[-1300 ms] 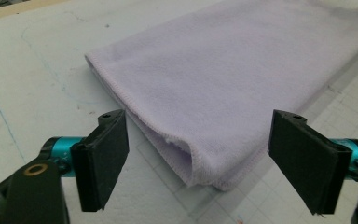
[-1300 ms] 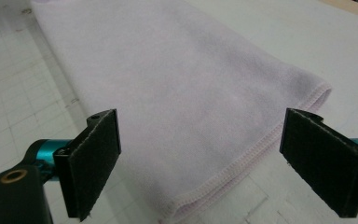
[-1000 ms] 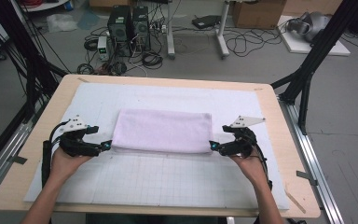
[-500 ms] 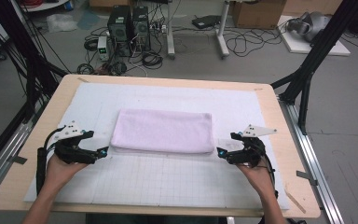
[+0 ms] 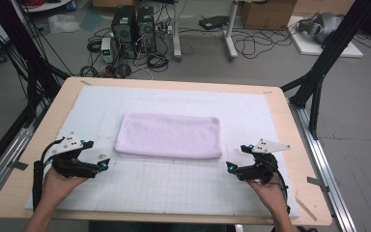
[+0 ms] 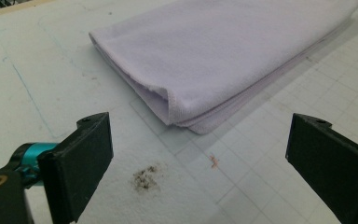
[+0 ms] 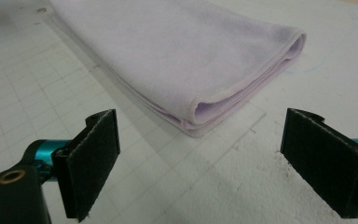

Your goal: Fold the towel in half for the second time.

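while the folded lilac towel [image 5: 169, 136] bears no legible label, left gripper [image 5: 104, 164] spread empty, right gripper [image 5: 231, 167] spread empty

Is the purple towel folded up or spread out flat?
Folded. The lilac towel lies as a neat rectangle on the white mat, and both gripper views show stacked layers curling round at its ends.

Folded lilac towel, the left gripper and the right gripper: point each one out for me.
folded lilac towel [image 5: 169, 135], high view, middle of its top face.
left gripper [image 5: 107, 162], high view, midway between its fingertips.
right gripper [image 5: 229, 166], high view, midway between its fingertips.
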Available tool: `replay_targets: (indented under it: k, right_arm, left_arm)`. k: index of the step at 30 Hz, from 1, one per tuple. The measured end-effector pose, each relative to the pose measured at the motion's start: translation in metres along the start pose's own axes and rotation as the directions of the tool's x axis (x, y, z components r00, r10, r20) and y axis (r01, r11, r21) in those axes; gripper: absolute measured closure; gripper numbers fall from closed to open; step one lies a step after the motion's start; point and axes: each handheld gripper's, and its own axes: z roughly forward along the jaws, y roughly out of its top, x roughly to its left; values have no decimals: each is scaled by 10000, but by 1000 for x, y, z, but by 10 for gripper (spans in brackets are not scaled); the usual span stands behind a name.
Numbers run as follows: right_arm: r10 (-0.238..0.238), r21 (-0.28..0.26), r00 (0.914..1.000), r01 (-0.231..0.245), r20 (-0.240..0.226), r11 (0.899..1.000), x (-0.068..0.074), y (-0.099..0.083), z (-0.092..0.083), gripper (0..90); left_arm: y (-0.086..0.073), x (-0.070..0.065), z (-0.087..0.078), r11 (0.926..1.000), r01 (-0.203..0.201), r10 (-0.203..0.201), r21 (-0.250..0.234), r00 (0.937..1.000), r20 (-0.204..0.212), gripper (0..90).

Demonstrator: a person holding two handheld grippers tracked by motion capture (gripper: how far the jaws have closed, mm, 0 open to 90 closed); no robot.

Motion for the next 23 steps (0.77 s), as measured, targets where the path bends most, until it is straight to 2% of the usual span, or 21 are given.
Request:
replay_targets:
  k: [2,14,23]
  right_arm:
    - [114,15,9999,-113,-22,9999,2,-3,-2,109]
    - [-27,33,9999,27,107,10000,15,-16,-12,110]
    - [-180,3,9997,180,133,9998,17,-17,-12,110]
  left_arm:
    - [-4,-2,-1,10000,-33,33,71,10000,4,78]
    - [-13,-5,-7,10000,-30,31,75,10000,-85,78]
    - [-13,-7,-6,10000,-40,41,49,10000,-74,78]
